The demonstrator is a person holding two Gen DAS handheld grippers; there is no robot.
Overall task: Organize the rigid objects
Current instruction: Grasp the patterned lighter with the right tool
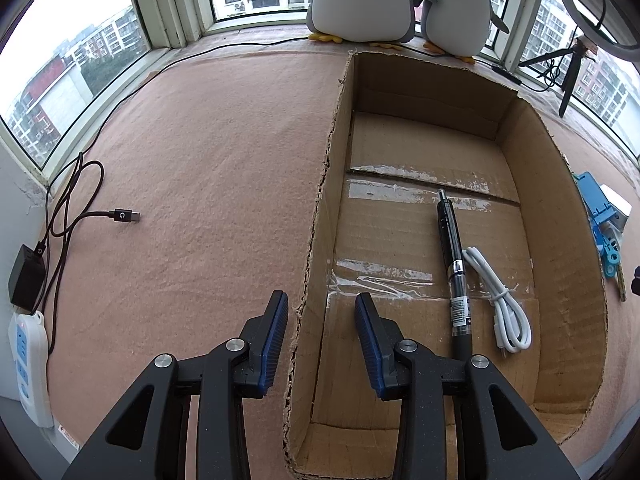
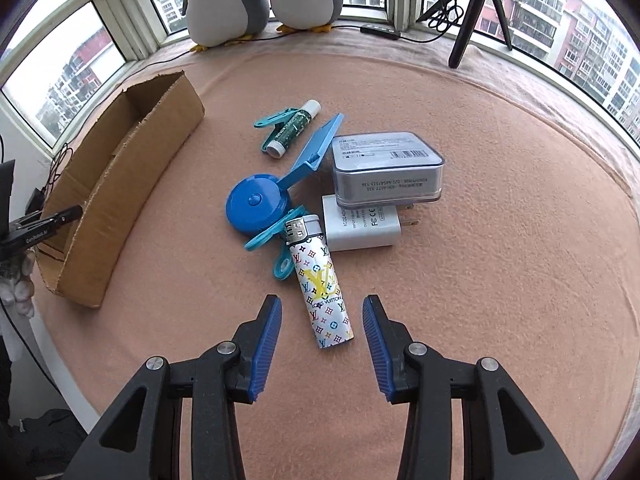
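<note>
Showing pen (image 1: 454, 264) inside box (image 1: 320, 208) — left view only, lighter (image 2: 320, 286) — right.

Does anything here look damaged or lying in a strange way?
Yes. The cardboard box has ragged, torn top edges, and old tape peels across its floor. In the loose pile, the grey case lies partly on top of the white charger rather than flat.
</note>
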